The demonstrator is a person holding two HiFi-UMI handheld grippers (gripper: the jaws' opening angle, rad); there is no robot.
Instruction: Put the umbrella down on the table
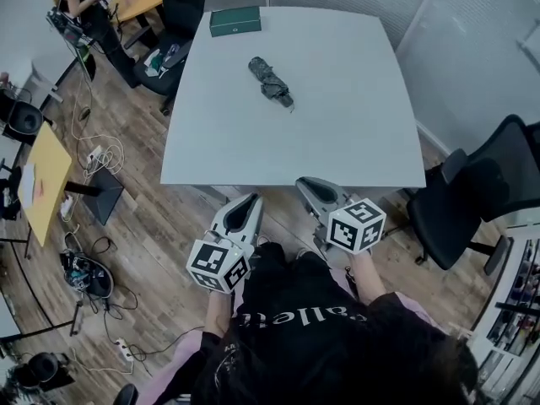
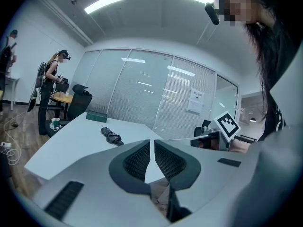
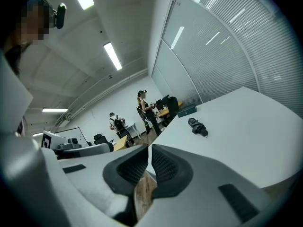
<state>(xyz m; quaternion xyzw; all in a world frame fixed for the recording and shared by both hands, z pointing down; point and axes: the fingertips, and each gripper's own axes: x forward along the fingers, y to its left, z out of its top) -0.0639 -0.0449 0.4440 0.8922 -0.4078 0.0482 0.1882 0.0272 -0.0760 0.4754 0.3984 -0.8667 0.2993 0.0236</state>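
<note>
A folded dark umbrella (image 1: 271, 81) lies on the white table (image 1: 354, 133), towards its far middle, with nothing touching it. Both grippers hang off the table's near edge, close to the person's body. My left gripper (image 1: 253, 197) is shut with nothing between its pads, and so is my right gripper (image 1: 304, 182). The left gripper view has its shut jaws (image 2: 152, 142) low in front, with the umbrella (image 2: 111, 135) far beyond on the table. In the right gripper view the shut jaws (image 3: 149, 147) point along the table towards the distant umbrella (image 3: 198, 126).
A green box (image 1: 235, 21) sits at the table's far edge. A black office chair (image 1: 477, 197) stands at the right, another chair (image 1: 173, 15) at the far left corner. Yellow desks (image 1: 42, 180), cables and a person (image 1: 80, 2) fill the wood floor at left.
</note>
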